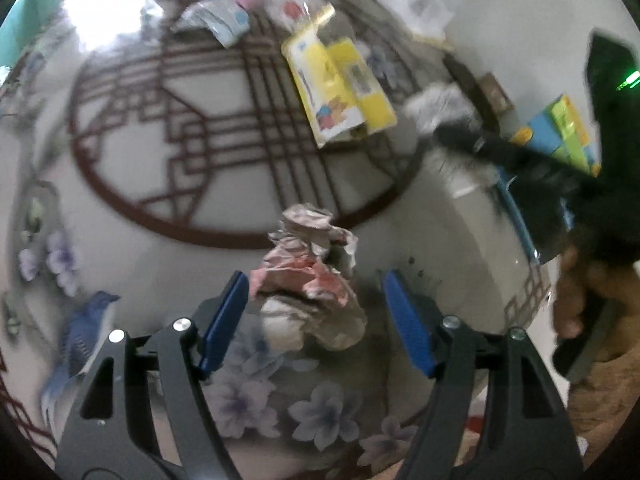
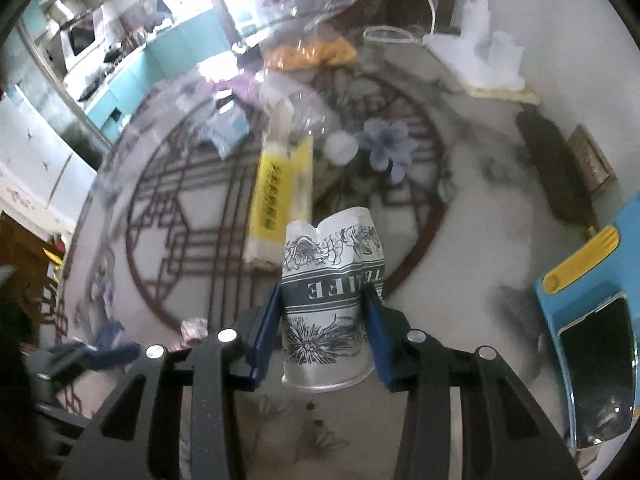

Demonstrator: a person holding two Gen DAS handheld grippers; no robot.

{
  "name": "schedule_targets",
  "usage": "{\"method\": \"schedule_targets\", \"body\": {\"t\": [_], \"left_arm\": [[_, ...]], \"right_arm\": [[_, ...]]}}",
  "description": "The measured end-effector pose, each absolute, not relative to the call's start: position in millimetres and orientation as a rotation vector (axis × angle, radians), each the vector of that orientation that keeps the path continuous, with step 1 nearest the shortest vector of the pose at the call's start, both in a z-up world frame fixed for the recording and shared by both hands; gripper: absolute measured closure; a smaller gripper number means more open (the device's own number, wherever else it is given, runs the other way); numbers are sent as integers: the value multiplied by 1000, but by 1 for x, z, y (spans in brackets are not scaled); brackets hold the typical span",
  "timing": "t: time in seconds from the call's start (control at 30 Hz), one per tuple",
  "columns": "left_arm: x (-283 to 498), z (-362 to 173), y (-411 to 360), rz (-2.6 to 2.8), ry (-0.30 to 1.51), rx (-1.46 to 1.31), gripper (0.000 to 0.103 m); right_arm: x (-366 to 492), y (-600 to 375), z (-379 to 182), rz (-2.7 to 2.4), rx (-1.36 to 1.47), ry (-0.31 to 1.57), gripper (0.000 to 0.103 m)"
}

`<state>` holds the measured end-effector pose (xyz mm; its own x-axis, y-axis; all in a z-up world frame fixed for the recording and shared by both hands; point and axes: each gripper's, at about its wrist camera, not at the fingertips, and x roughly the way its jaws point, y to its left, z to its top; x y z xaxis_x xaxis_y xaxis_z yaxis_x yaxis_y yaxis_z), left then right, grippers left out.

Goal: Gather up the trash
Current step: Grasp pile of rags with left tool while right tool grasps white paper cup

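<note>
Trash is in both my views: a crumpled paper ball (image 1: 312, 276) lies on the patterned bench (image 1: 224, 200), between the blue fingers of my left tongs (image 1: 316, 320), which stand wide apart around it, not touching. My right tongs (image 2: 322, 324) are clamped on a squashed paper cup (image 2: 328, 300), held above the bench. A yellow packet (image 1: 340, 88) lies farther away.

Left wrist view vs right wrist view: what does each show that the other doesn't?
Left wrist only: a crumpled paper wad between the open left gripper fingers, not yet gripped.

Right wrist only: the right gripper shut on a crushed paper cup with floral print, plus a blue bin with a yellow handle at right.

Both: the patterned table and the yellow package.
</note>
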<state>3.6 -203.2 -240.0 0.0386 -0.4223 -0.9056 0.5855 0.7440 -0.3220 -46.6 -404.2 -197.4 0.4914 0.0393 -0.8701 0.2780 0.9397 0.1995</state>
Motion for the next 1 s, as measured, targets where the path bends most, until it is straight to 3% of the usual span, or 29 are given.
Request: {"method": "schedule_targets", "body": {"t": [0.1,0.23,0.37,1.0], "left_arm": [[4,-252,-213,-787,1342,184,37],[4,-262,-214,-806,1370,168,60],[8,-258,-203,-802,1363,115,65],[32,-111,-97,-467,866,10,64]], "right_arm": [[-41,-400,-191,-132,343,1035,63],[-32,-395,-186,-106,344,1021,63],[-26,-385,-182,-73,338,1009,63],[-1,-316,-117,66,218,835,63]]}}
